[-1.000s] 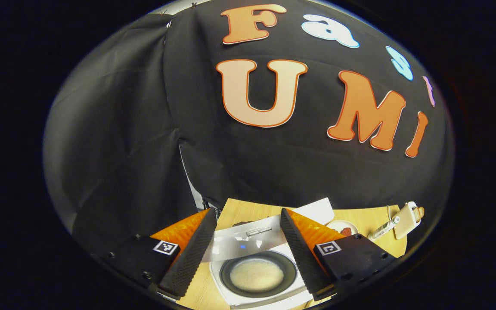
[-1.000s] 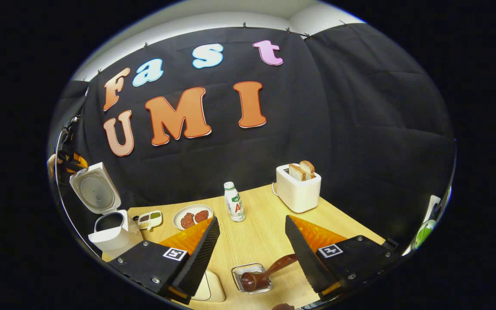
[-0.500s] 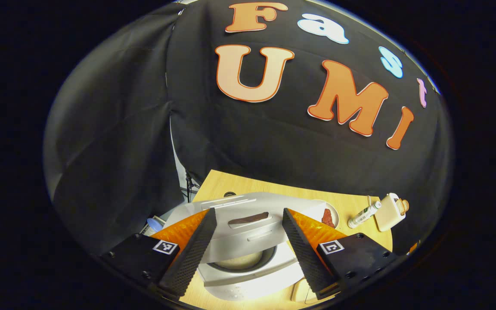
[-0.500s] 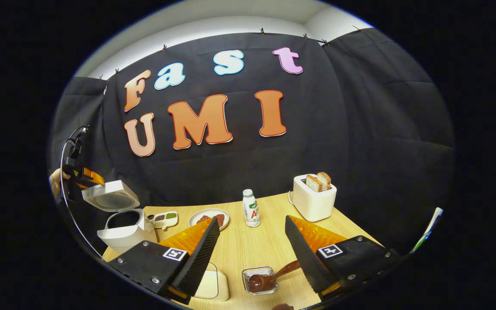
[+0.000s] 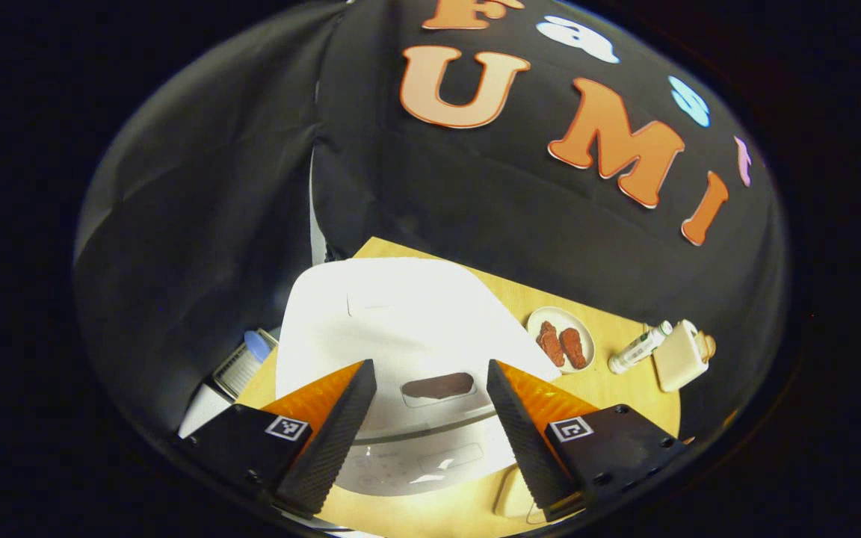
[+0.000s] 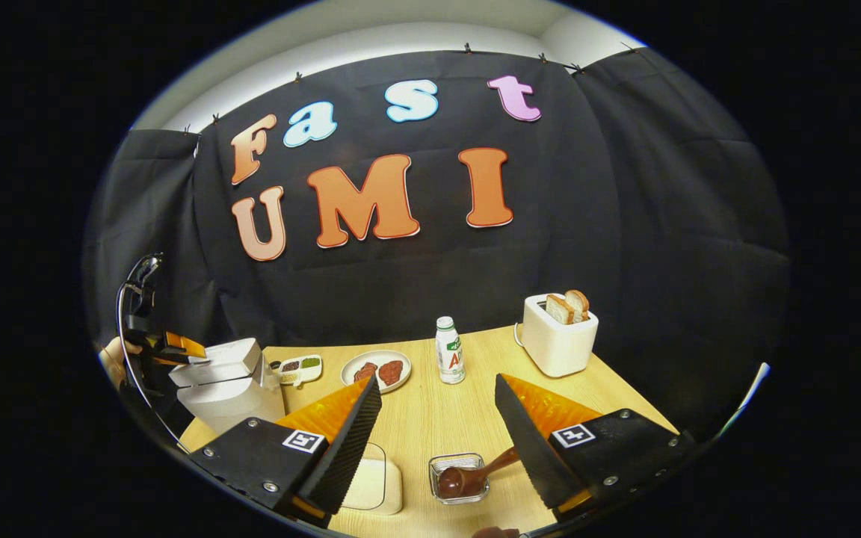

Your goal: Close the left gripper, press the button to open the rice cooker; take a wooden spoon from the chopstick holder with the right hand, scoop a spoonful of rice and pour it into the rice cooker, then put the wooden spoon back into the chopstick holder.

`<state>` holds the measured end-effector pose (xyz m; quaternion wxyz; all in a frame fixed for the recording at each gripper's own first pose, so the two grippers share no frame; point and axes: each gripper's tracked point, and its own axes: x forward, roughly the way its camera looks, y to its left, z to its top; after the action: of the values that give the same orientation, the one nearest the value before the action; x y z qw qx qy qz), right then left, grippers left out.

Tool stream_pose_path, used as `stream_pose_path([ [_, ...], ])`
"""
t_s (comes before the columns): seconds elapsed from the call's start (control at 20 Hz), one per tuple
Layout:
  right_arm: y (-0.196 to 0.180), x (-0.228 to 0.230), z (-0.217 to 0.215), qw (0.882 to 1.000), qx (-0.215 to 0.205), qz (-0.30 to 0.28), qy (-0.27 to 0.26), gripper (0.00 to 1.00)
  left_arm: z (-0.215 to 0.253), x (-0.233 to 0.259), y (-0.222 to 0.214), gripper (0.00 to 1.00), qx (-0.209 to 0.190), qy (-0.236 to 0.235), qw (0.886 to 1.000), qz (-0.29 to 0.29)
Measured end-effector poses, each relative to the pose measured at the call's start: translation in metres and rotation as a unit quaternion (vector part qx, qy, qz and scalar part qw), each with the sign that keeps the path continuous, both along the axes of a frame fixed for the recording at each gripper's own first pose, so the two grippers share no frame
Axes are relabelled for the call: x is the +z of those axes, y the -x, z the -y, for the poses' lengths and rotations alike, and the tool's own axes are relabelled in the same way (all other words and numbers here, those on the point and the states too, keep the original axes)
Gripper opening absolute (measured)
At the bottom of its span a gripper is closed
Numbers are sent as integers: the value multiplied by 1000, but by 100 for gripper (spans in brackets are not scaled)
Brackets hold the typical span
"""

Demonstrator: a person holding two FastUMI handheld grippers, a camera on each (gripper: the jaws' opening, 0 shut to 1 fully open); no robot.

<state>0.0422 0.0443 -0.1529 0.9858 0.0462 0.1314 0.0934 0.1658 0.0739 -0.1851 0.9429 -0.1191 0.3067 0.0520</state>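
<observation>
The rice cooker (image 5: 400, 329) lid has swung down nearly shut; both tools, left (image 5: 430, 426) and right (image 6: 438, 441), gape wide, empty.

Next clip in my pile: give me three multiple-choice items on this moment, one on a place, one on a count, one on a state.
1. Where does the wooden spoon's bowl rest?
A. in the small clear container
B. on the plate
C. in the toaster

2. How many bread slices stand in the toaster?
A. none
B. two
C. four

3. How is the rice cooker's lid?
A. upright, wide open
B. removed
C. down over the body

Answers:
1 A: the wooden spoon lies with its bowl in the container.
2 B: two slices stick out of the toaster.
3 C: the lid lies flat on the rice cooker.
</observation>
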Motion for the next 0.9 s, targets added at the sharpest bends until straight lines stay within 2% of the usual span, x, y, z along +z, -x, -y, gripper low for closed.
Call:
stream_pose_path([
  [0.05,1,-3,1,1000,-1,-4,-1,95,-1,-9,4,100,4,6,1000,-5],
  [0.2,-1,-9,2,1000,-5,-14,-7,95,-4,-40,15,99,-7,-23,999,-40],
  [0.3,-2,-14,0,1000,-7,-19,-10,95,-1,-41,9,100,-26,-54,998,-23],
  [0.45,0,-20,-7,1000,-1,-26,-10,95,-1,-46,9,100,-24,-93,995,-5],
  [0.6,1,-22,-12,1000,-1,-26,-7,95,0,-41,3,100,-16,-118,993,14],
  [0.75,2,-9,-13,1000,1,-12,-7,95,8,-41,9,100,-37,-142,989,3],
  [0.9,0,10,-8,1000,-4,9,-7,95,10,0,15,99,-41,-138,988,49],
])
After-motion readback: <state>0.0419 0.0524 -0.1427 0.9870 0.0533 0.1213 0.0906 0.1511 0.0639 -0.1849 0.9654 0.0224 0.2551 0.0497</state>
